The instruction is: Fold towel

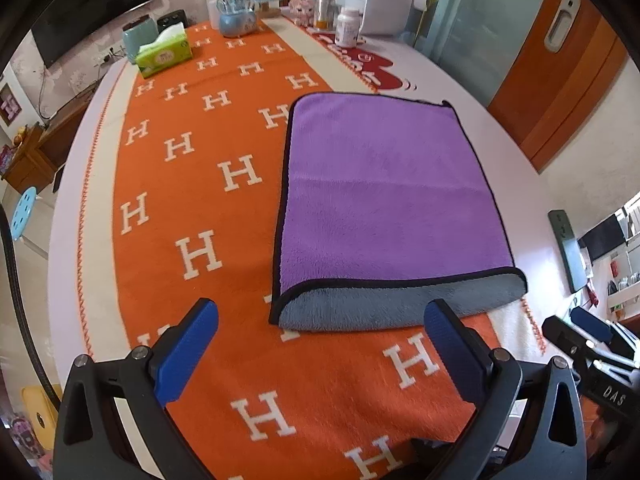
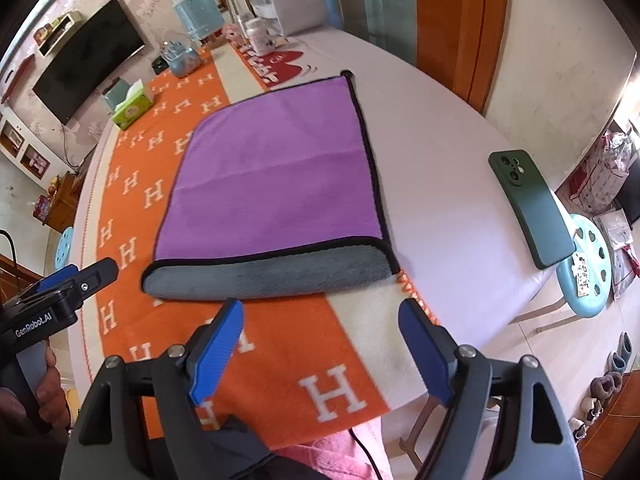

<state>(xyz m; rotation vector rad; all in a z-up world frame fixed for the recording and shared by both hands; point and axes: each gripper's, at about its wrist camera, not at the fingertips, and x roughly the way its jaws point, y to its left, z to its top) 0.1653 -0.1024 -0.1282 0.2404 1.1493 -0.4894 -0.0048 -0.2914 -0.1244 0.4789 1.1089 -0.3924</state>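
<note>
A purple towel [image 1: 384, 188] with black trim lies flat on the table, folded over, its grey underside showing as a rolled fold [image 1: 400, 304] along the near edge. It also shows in the right wrist view [image 2: 276, 176]. My left gripper [image 1: 320, 340] is open and empty, just short of the near fold, above the orange cloth. My right gripper [image 2: 320, 344] is open and empty, also just short of the fold [image 2: 272, 276]. The left gripper shows at the left of the right wrist view [image 2: 76, 276], and the right gripper at the right edge of the left wrist view [image 1: 588, 332].
An orange table runner with white H letters [image 1: 200, 200] covers the left of the white table [image 2: 440, 160]. A green phone [image 2: 532, 208] lies near the right edge. A tissue box [image 1: 164, 54], snow globe [image 1: 238, 16] and bottles [image 1: 346, 26] stand at the far end. A blue stool [image 2: 588, 268] is beside the table.
</note>
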